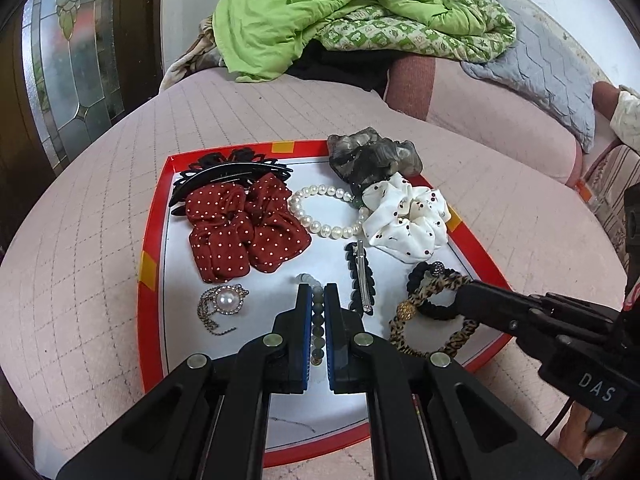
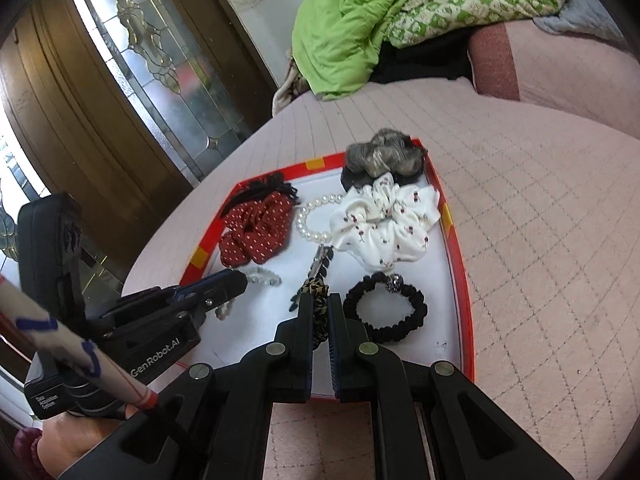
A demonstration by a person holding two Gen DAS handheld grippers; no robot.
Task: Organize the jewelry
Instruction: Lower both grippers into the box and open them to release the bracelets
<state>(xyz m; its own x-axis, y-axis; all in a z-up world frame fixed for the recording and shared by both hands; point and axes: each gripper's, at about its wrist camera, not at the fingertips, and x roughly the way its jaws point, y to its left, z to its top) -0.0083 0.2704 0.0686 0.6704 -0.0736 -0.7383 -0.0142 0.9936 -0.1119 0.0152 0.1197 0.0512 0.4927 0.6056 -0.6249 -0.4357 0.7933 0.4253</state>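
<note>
So the red-rimmed white tray (image 1: 150,264) sits on a pink quilted bed (image 1: 100,208), and both hand-held grippers are already busy over it. The left hand-held gripper (image 1: 318,292) is clamped on a strand of grey-green stone beads (image 1: 318,320) near the tray's front edge, and the right hand-held gripper (image 2: 320,300) is pinched on the leopard-print fabric hair tie (image 2: 319,312), which lies looped over the black braided hair tie with a sparkly bead (image 2: 384,308). Judging by looks, the bead strand is light but slick and floppy, so it probably dangles and swings when lifted; a grip across the strand itself is about the only option. The leopard tie is soft and stretchy, easy to pinch anywhere, but it could drag the black one along, since the two overlap. Clutter is the real issue: a black toothed hair clip with a metal bar (image 1: 360,280) lies right between the two grippers, a pearl brooch with a chain (image 1: 224,304) sits just left of the beads, and farther back are the red polka-dot scrunchie (image 1: 244,228), white pearl bracelet (image 1: 324,212) and white spotted scrunchie (image 1: 408,220).
</note>
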